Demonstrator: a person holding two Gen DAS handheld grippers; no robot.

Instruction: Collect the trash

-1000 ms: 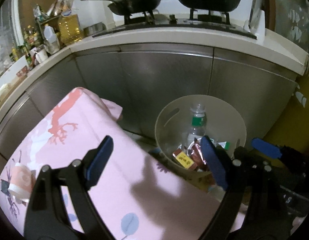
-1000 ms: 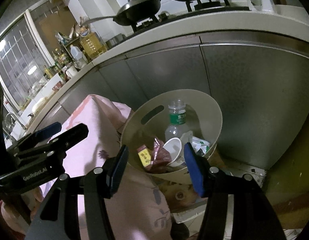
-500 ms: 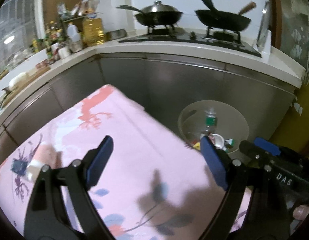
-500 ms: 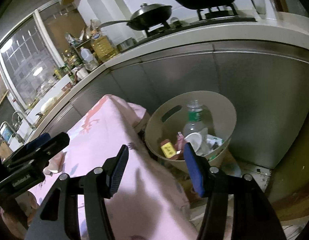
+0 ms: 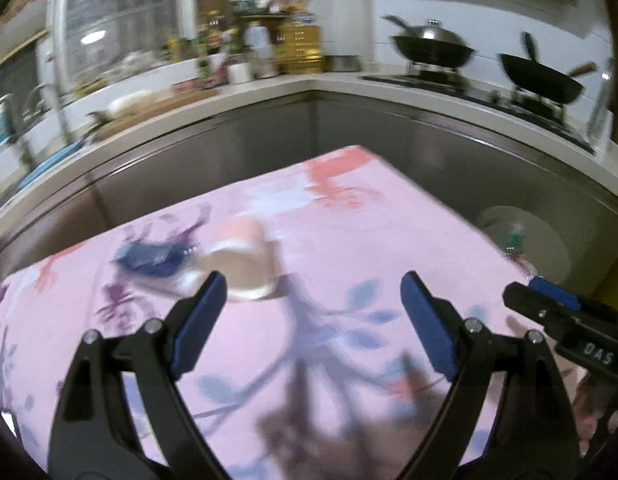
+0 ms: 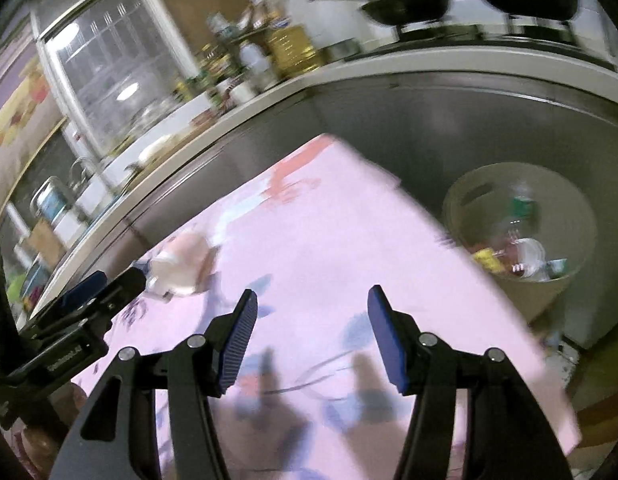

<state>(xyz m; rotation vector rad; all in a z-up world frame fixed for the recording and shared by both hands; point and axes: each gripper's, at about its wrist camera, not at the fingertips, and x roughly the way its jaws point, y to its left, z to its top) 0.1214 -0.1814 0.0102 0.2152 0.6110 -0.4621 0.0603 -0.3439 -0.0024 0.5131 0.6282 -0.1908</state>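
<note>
A pink paper cup lies on its side on the pink flowered tablecloth, next to a dark blue crumpled wrapper. My left gripper is open and empty, just short of the cup. The cup also shows blurred in the right wrist view. My right gripper is open and empty over the cloth. The beige trash bin stands on the floor at the table's right corner, holding a bottle, a cup and wrappers. It shows partly in the left wrist view.
Steel-fronted kitchen cabinets wrap behind the table. The counter carries bottles and an oil jug. Two pans sit on the stove. My left gripper's body shows at the left of the right wrist view.
Both grippers have swung left and back from over the bin to above the table. The cup and blue wrapper have come in front of the left gripper. Both stay open.
</note>
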